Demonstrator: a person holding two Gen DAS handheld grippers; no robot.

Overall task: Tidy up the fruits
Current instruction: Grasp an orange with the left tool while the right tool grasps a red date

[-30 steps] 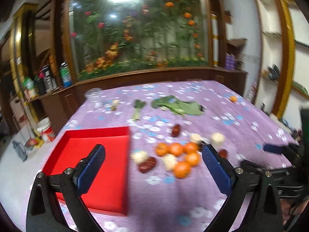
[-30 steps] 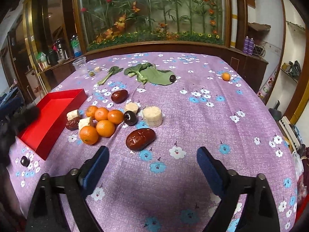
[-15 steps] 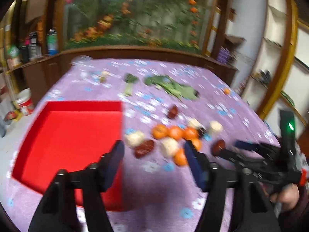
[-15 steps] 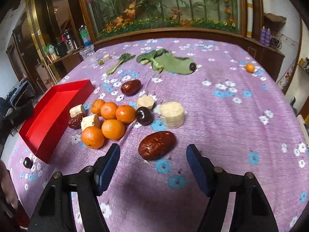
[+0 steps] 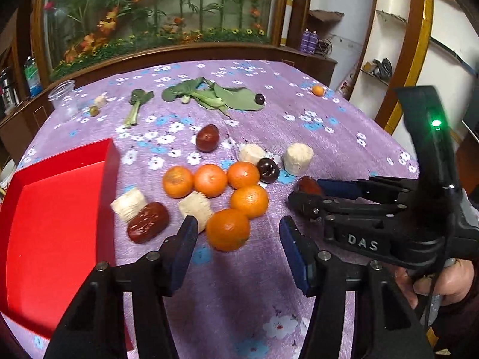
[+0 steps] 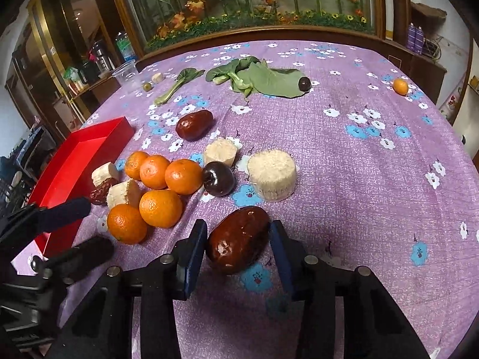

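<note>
The right tool (image 6: 238, 248) is lowered over a large red date (image 6: 238, 238) on the purple flowered counter (image 6: 374, 179). Its jaws have just been closing and now bracket the date closely on both sides; whether the pads actually press on it cannot be told. The left tool (image 5: 236, 248) is held just above the nearest orange (image 5: 228, 229), which lies slightly ahead of the blue pads with clear gaps at both sides, so nothing is gripped; its jaws have just been closing as well. This orange is the front 1 of a cluster of 5 oranges, beside pale cut chunks, a dark cherry (image 5: 268, 170) and 2 more dates. A red tray (image 5: 54, 224) is seen to the left of the cluster. Leafy greens (image 5: 215, 95) lie farther back.
</note>
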